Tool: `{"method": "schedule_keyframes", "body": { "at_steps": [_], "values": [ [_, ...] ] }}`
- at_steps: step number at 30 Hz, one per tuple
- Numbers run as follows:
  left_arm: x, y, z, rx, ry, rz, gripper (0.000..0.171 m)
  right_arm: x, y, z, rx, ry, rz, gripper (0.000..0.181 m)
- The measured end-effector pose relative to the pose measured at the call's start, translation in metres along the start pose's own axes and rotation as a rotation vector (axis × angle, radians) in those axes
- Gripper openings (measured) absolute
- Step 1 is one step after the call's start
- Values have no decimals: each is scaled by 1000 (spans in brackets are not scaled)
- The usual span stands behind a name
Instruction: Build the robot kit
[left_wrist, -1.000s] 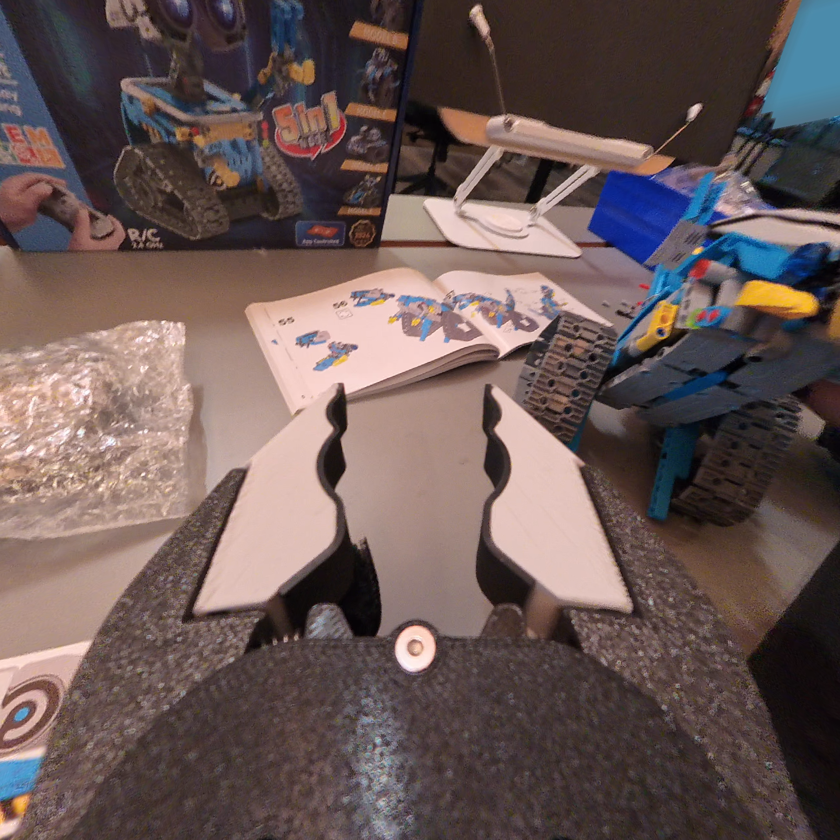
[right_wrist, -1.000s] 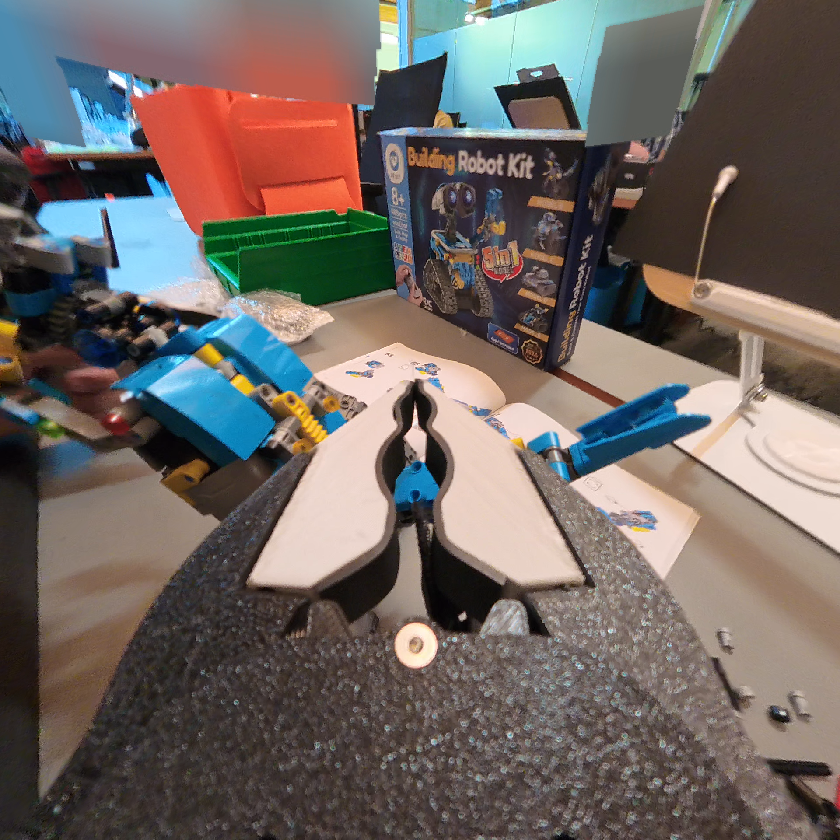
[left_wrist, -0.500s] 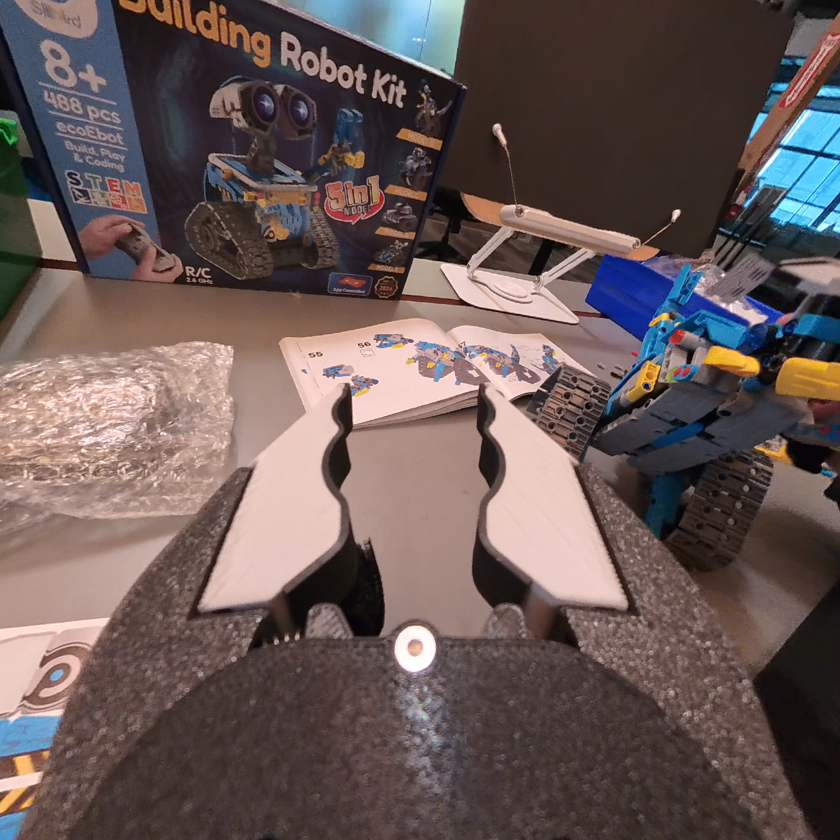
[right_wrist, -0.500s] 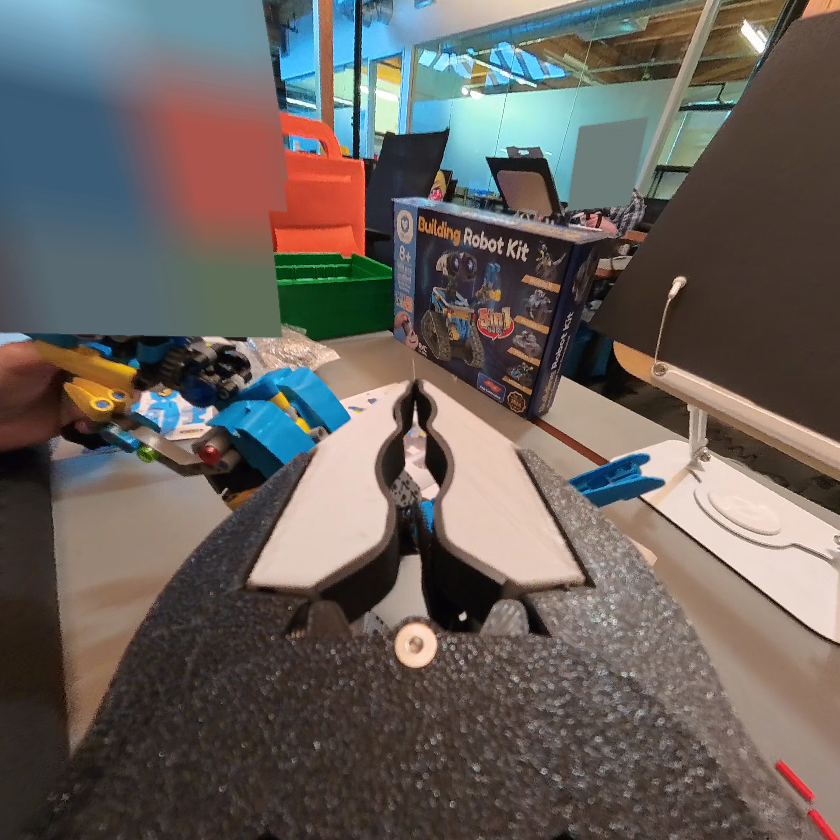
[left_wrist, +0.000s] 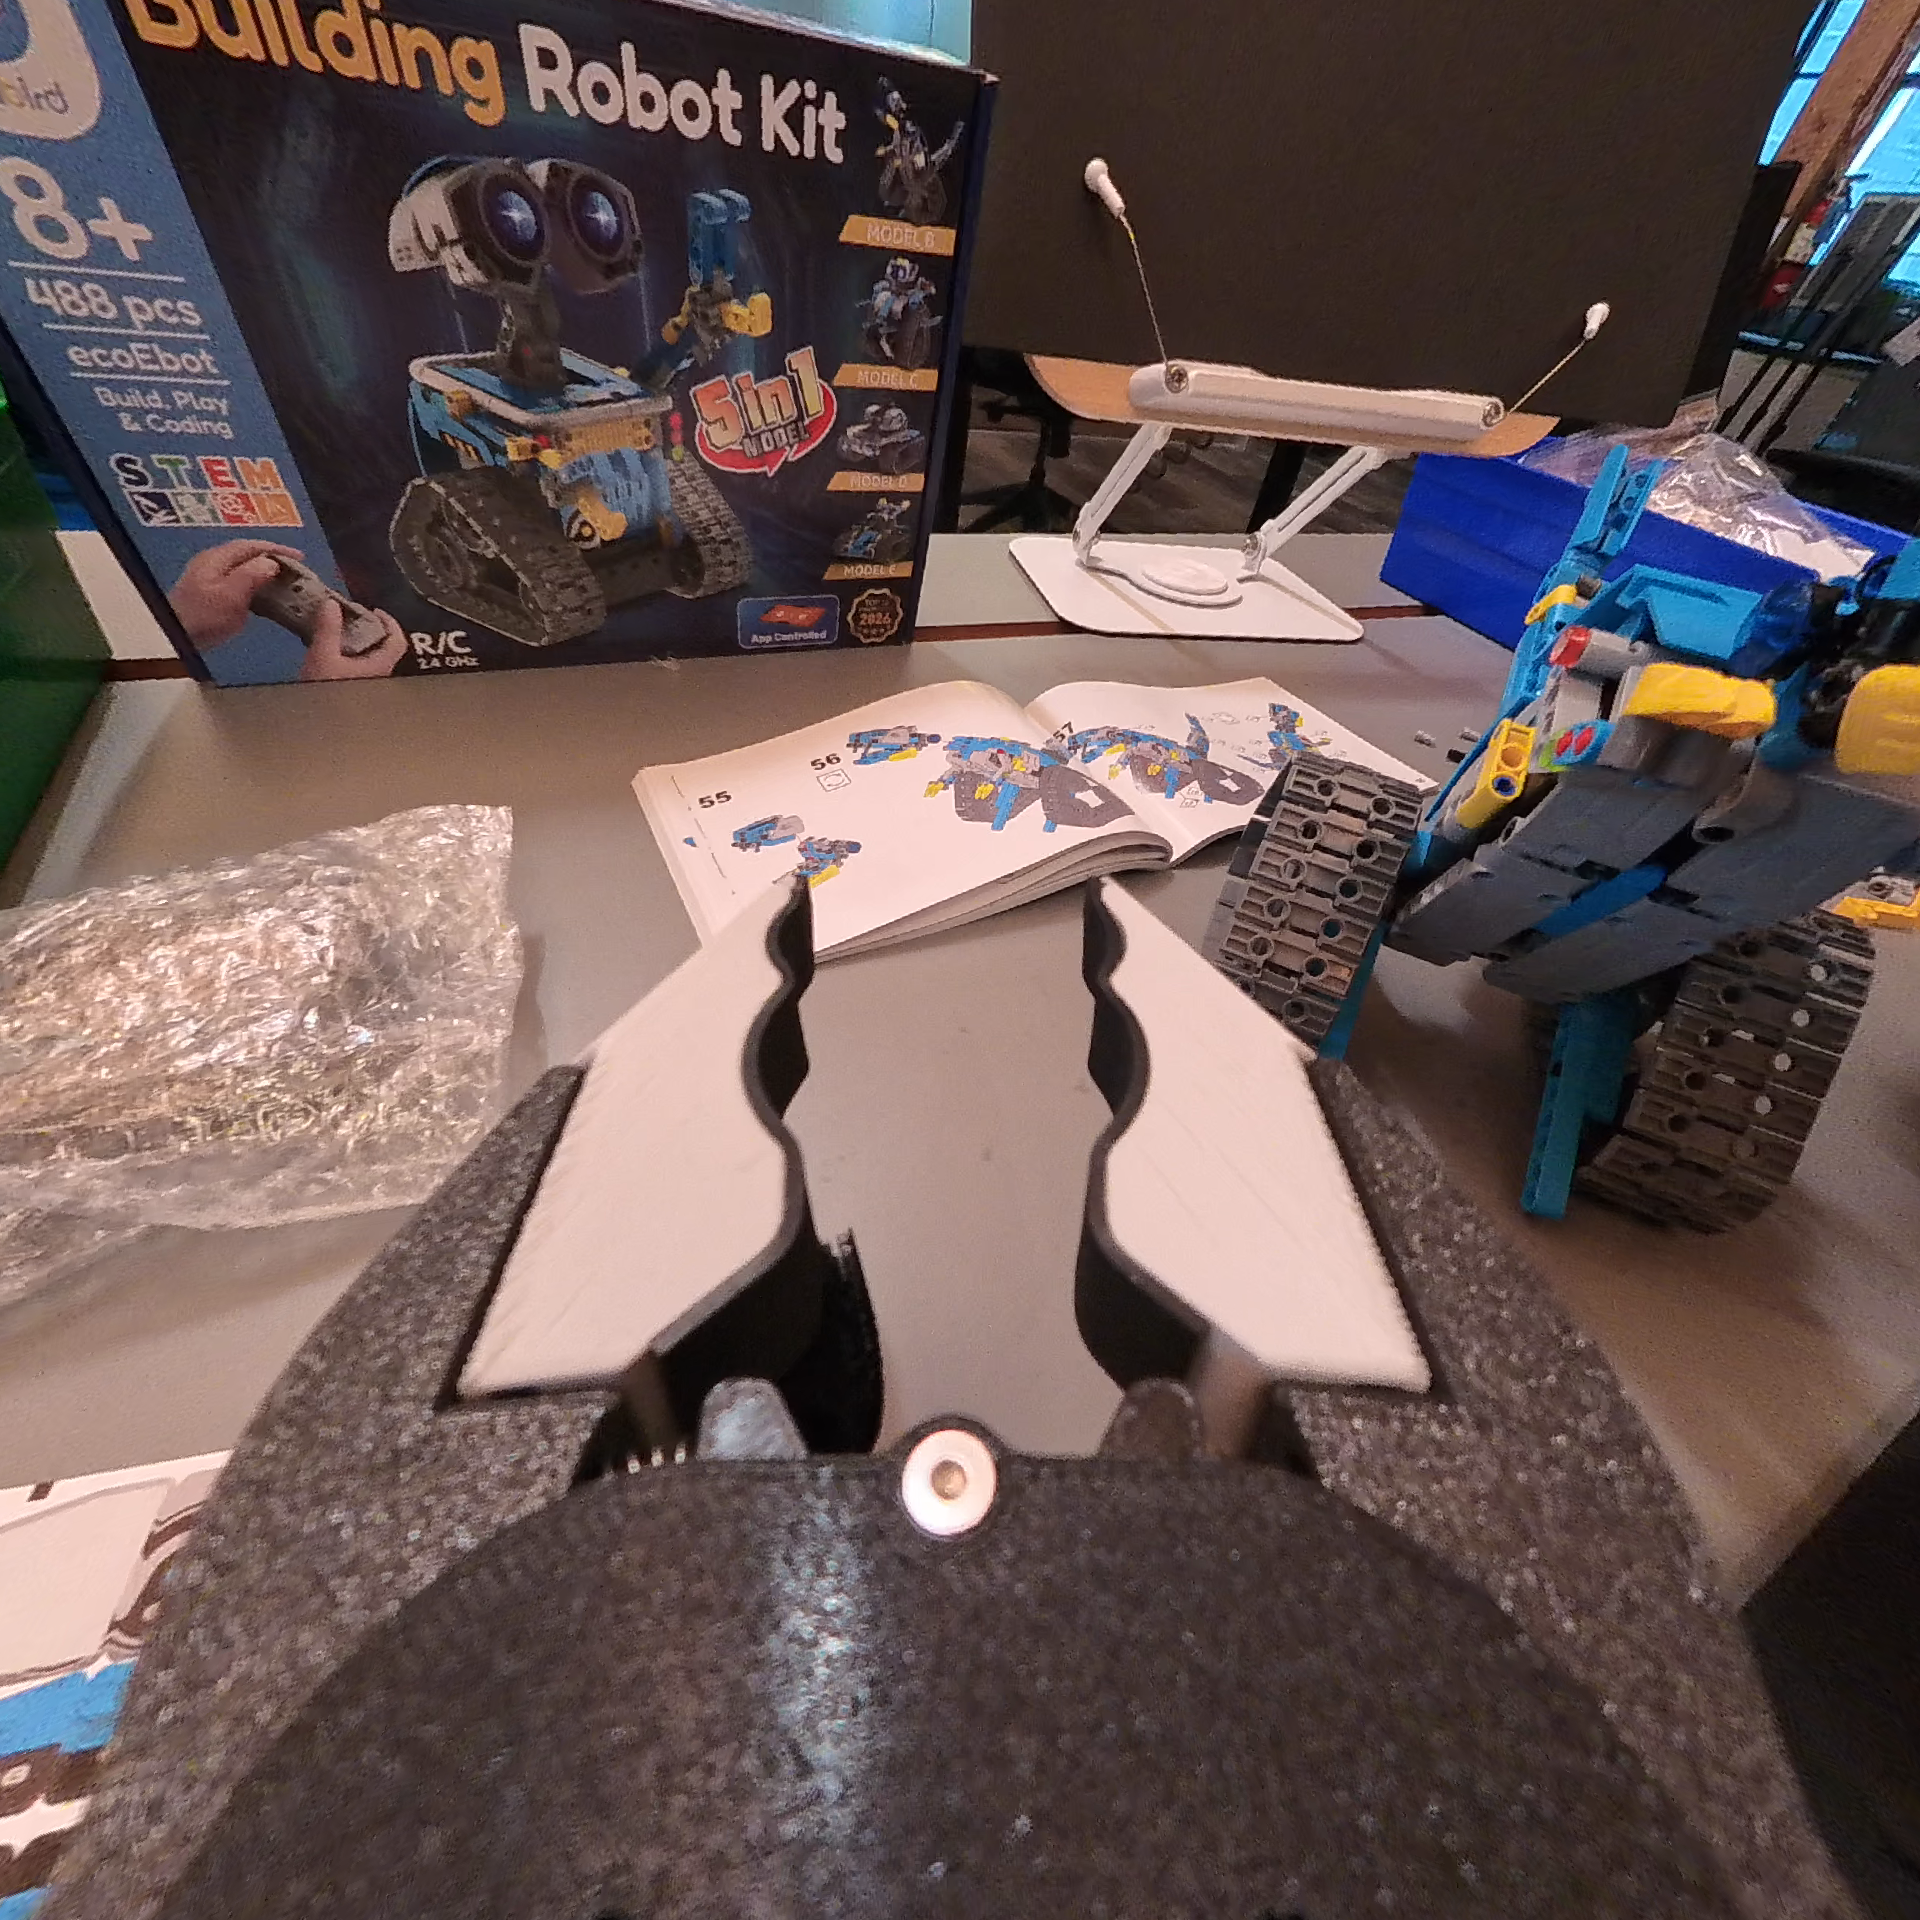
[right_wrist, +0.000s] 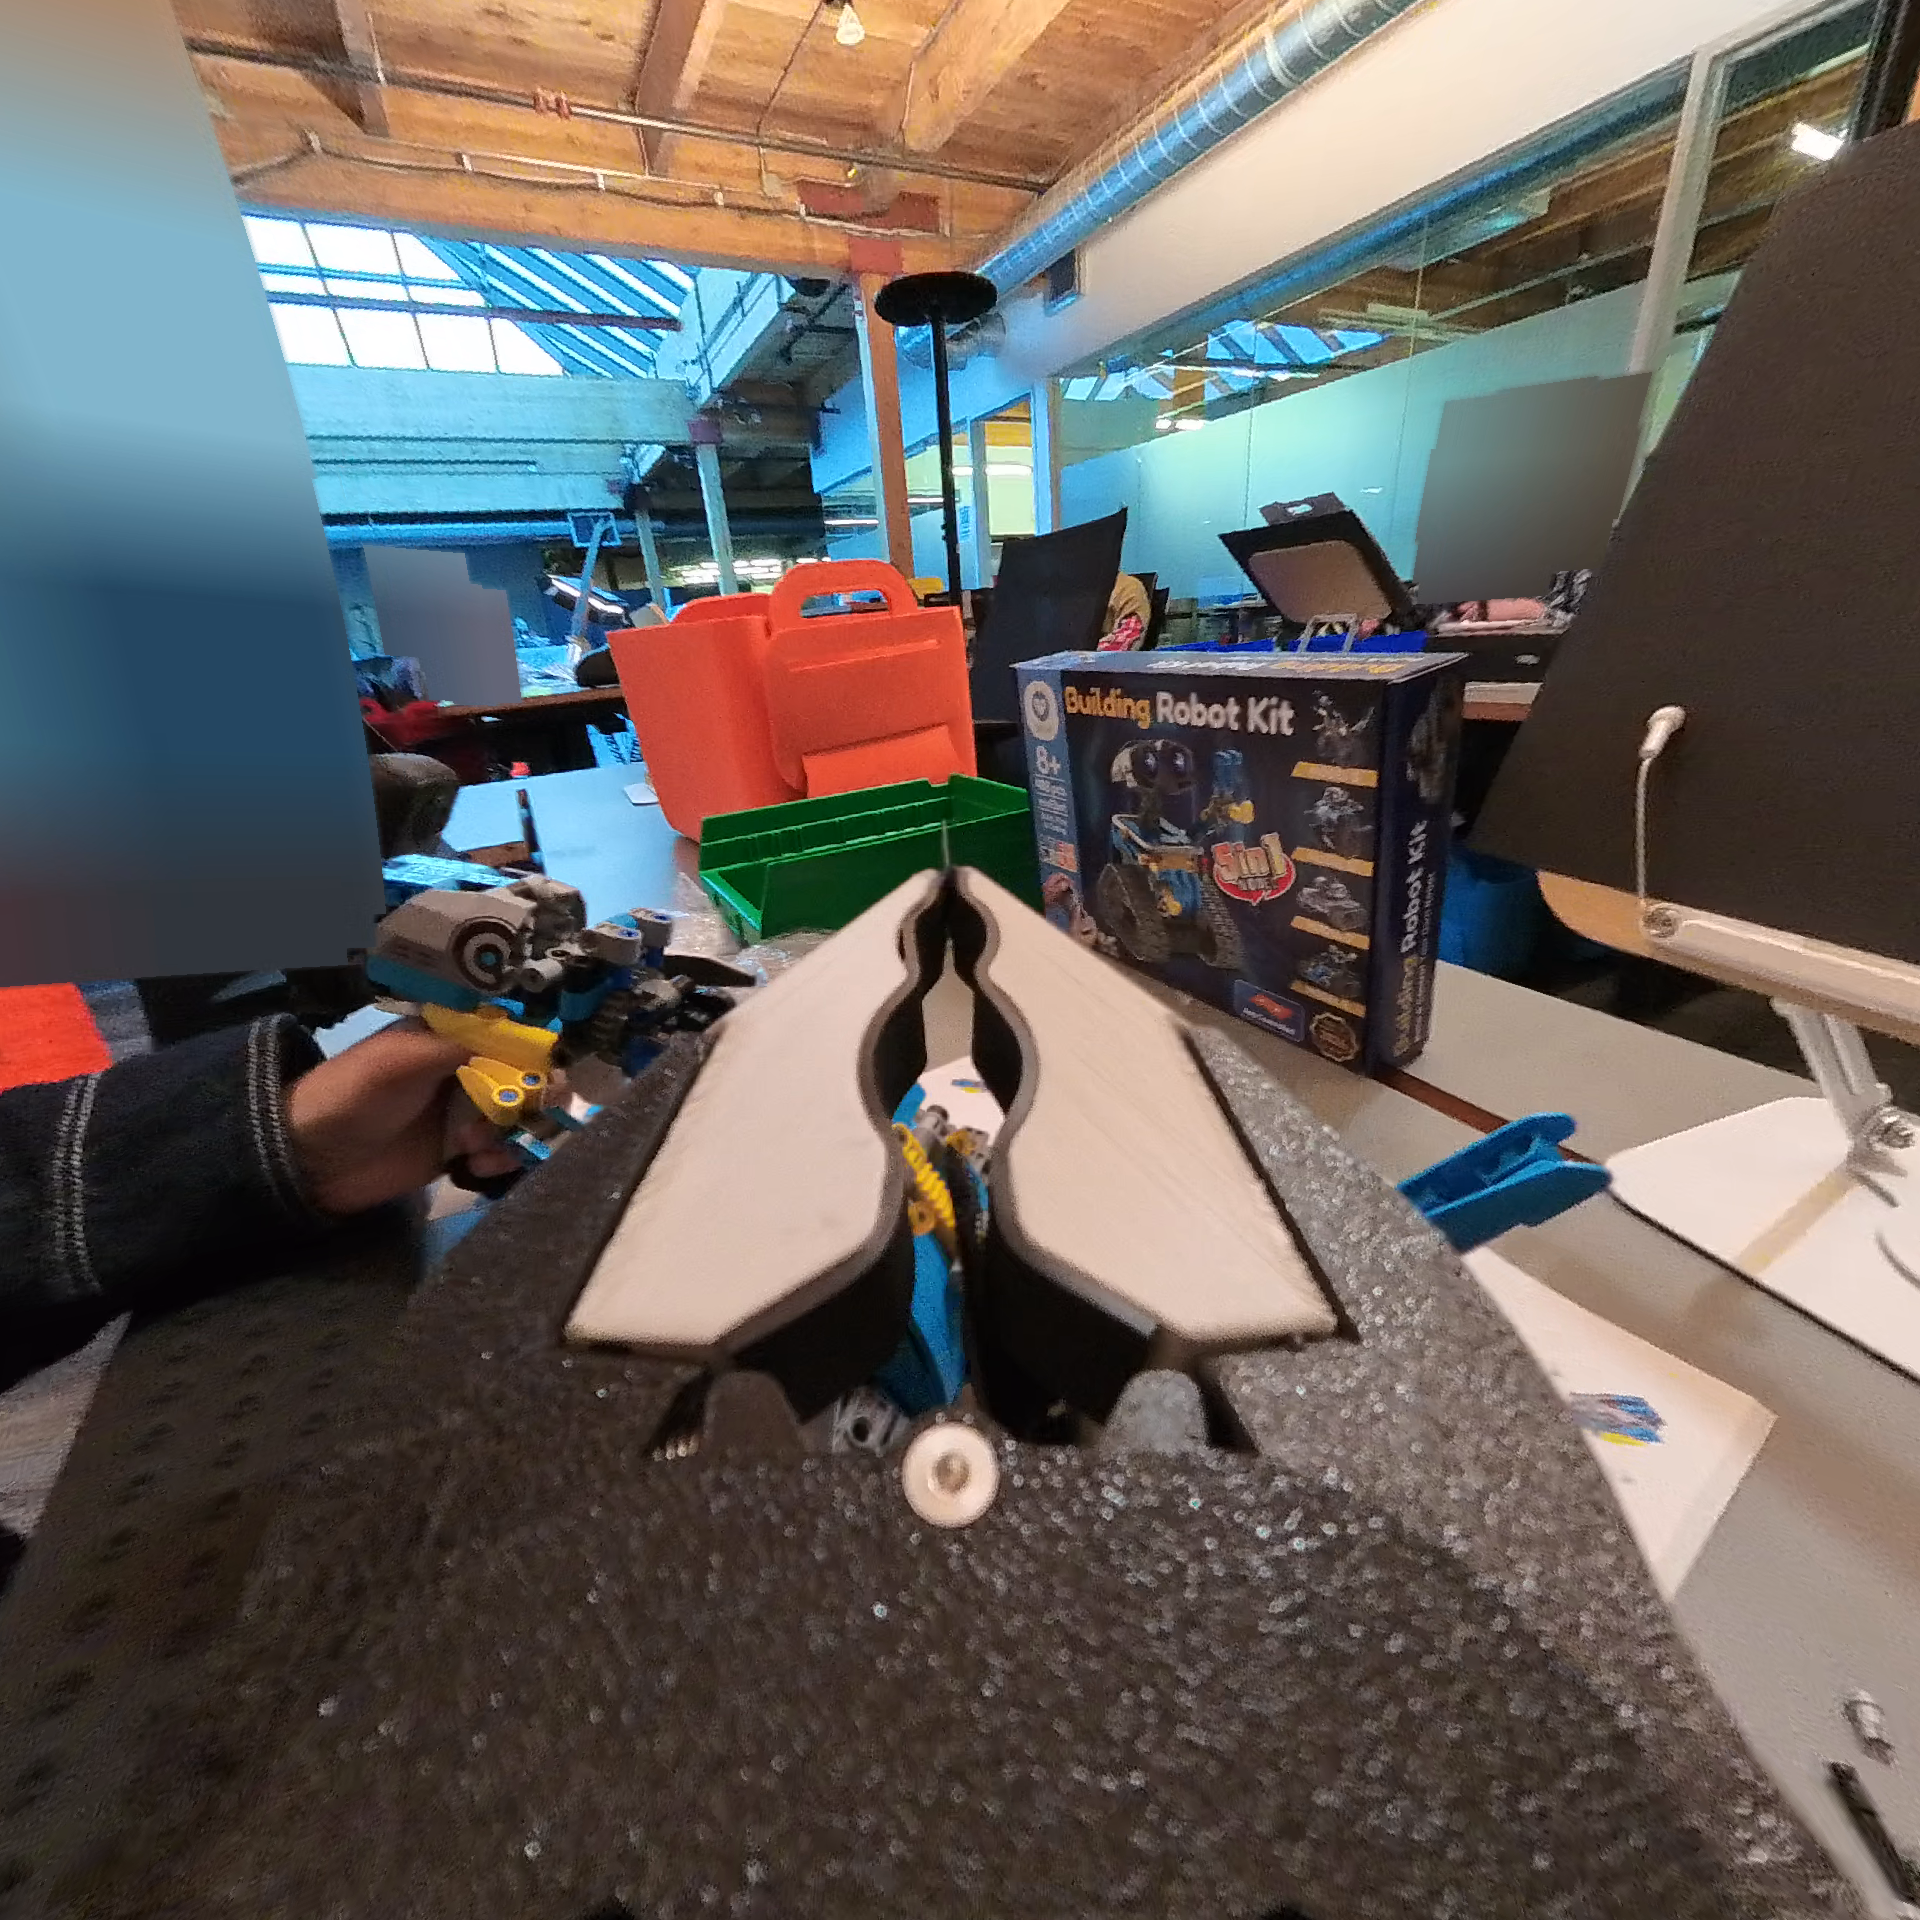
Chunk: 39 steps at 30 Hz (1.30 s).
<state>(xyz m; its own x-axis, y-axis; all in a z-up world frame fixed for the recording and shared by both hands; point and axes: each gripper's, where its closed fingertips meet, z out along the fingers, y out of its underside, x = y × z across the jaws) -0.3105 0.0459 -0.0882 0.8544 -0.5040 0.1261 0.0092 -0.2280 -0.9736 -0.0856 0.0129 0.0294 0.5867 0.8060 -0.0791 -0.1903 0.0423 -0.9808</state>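
Hovering above the grey worktop (left_wrist: 935, 1091), the left gripper (left_wrist: 940, 914) has its white fingers (left_wrist: 665, 1122) spread wide apart with nothing between them. Just beyond the fingertips lies an open white instruction booklet (left_wrist: 966, 810) with blue drawings. To its right stands a blue and grey brick-built robot model (left_wrist: 1621, 831) with grey tracks and yellow parts; it is tilted, its front track close to the booklet's edge. On the left of the worktop lies a crumpled clear plastic bag (left_wrist: 239, 1018). Behind the booklet stands a dark blue cardboard kit box (left_wrist: 499, 343) with a robot picture, and to the right of it a white metal stand (left_wrist: 1226, 499) carrying a black board.

The right gripper (right_wrist: 951, 883) has its fingers (right_wrist: 790, 1132) closed, the tips touching. Through the gap lower between them a blue and yellow part of the model (right_wrist: 930, 1184) shows, but whether the fingers pinch it cannot be told. To the left, a hand (right_wrist: 374, 1112) in a dark knitted sleeve holds the model's upper part. A blue plastic claw piece (right_wrist: 1496, 1174) sticks out to the right. Farther back stand a green plastic bin (right_wrist: 831, 852) and an orange plastic case (right_wrist: 800, 686).
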Motion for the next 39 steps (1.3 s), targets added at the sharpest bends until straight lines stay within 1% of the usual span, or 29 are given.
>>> {"method": "schedule_keyframes", "body": {
  "at_steps": [5,9,13,17,20,23,25,29,32,36,39],
  "values": [
    [1,1,0,-7,-1,11,52,3,2,0,0,-54,143,0],
    [-2,1,1,-10,-8,19,52,6,4,0,-8,-51,158,0],
    [-4,0,2,-7,-20,34,51,4,7,2,-29,-50,132,0],
    [0,-1,6,-13,-20,76,51,0,3,5,-20,-72,117,0],
    [6,-2,8,-12,-15,118,50,-6,4,7,-32,-109,128,0],
    [20,-5,12,-7,22,146,49,-7,7,11,-56,-110,103,0],
    [29,-1,12,-15,45,180,50,-8,10,15,-66,-118,96,0],
    [36,6,12,-31,35,255,49,-1,18,21,-78,-90,57,0],
    [39,8,19,-41,46,241,51,0,18,28,-82,-94,58,0],
    [45,9,24,-57,83,185,52,-12,13,29,-73,-102,21,0],
    [47,-4,20,-14,87,169,52,-17,5,21,-55,-34,-78,0]
  ]
}}
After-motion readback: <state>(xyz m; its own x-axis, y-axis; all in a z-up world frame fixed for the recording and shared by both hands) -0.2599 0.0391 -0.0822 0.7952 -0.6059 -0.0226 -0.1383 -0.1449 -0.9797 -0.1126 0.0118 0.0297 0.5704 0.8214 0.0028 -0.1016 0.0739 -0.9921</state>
